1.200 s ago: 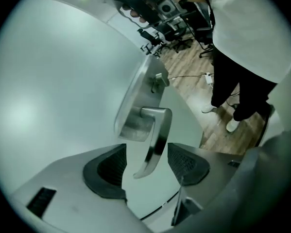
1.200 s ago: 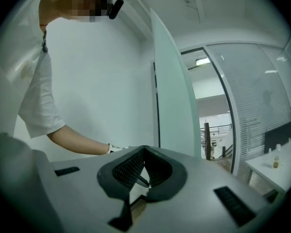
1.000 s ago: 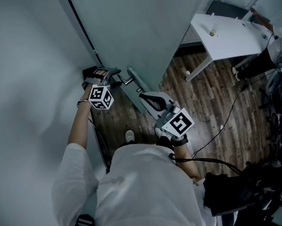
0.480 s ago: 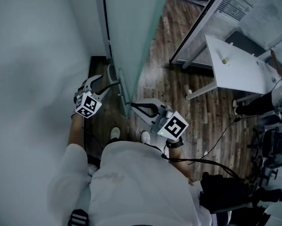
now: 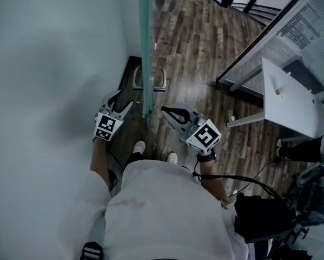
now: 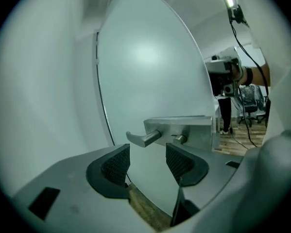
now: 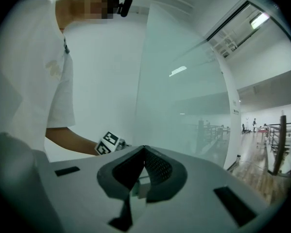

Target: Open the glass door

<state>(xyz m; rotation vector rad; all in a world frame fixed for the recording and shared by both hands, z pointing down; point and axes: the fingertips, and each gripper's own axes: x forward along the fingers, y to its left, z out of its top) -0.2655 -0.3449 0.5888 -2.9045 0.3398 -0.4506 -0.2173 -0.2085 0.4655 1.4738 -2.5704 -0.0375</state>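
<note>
The glass door (image 5: 146, 47) stands edge-on in the head view, with a steel lever handle (image 5: 136, 79) on its left face and another (image 5: 160, 81) on its right. My left gripper (image 5: 118, 103) hangs just short of the left handle, open. Its jaws have just been closing a little, with nothing between them. In the left gripper view the lever (image 6: 144, 138) and its lock plate (image 6: 181, 128) lie beyond the left gripper (image 6: 147, 161). My right gripper (image 5: 167, 111) is shut and empty, right of the door's edge. In its own view the right gripper (image 7: 144, 159) faces the glass (image 7: 184, 96).
A pale wall (image 5: 43, 64) closes off the left side. To the right are a glass partition (image 5: 270, 31), a white table (image 5: 291, 99), cables on the wooden floor (image 5: 259, 172) and a black bag (image 5: 262, 218). The person's shoes (image 5: 139, 147) stand by the door's edge.
The door has swung from slanting across the view to edge-on. My left gripper has come away from the handle, rolled, and drawn back. The right gripper stayed shut near the door's edge.
</note>
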